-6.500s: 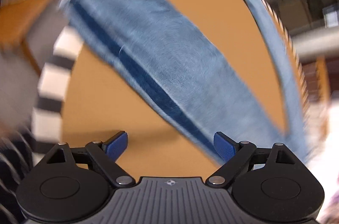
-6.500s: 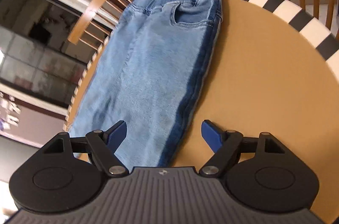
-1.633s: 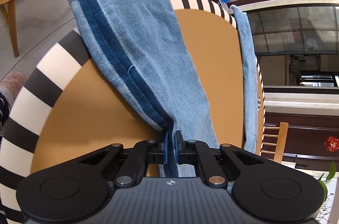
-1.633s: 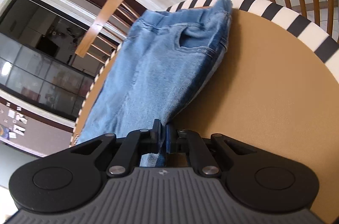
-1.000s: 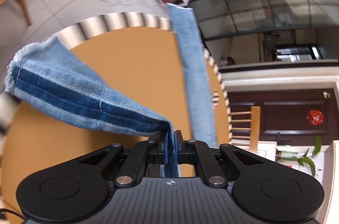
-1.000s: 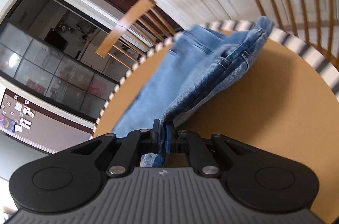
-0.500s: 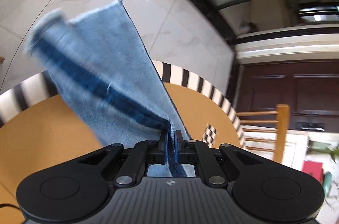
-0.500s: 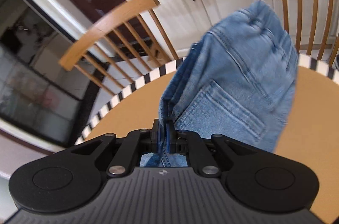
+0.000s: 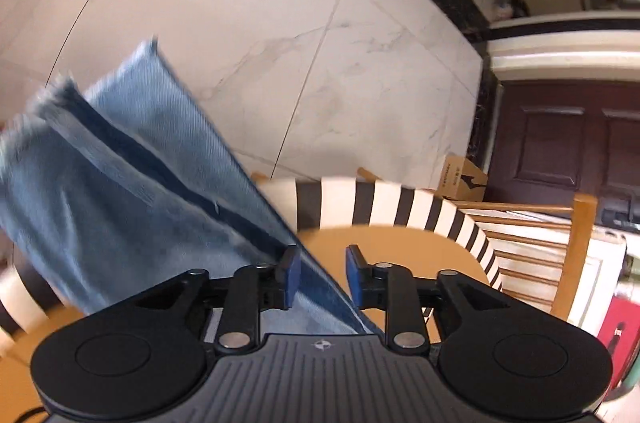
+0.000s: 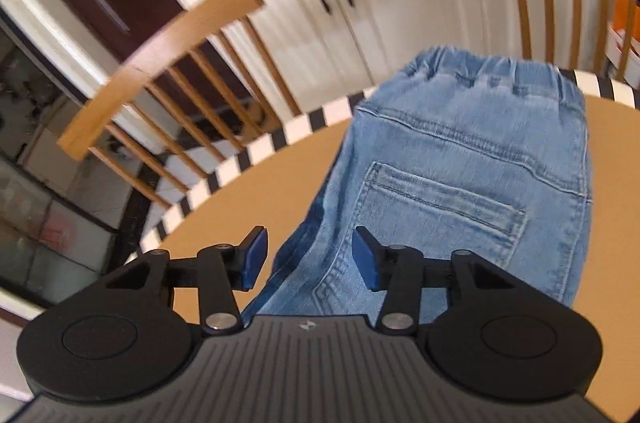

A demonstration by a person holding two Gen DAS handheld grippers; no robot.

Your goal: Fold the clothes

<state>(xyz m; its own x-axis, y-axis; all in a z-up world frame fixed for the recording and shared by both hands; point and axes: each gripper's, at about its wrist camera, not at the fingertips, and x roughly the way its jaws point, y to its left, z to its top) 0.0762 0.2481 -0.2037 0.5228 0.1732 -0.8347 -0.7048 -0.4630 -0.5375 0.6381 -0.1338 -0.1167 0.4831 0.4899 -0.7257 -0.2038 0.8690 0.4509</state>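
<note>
Denim jeans [image 10: 472, 183] are lying on the table [image 10: 256, 207], running lengthwise toward the upper right; right gripper [image 10: 306, 253] and left gripper [image 9: 322, 273] are both spread, straddling cloth unpinched.

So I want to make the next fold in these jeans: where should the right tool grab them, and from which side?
Probably the elastic waistband at the far edge of the jeans. It is a thick, bunched rim lying near the striped table edge, so the right tool, now open, could reach forward over the back pocket and pinch it from above.
</note>
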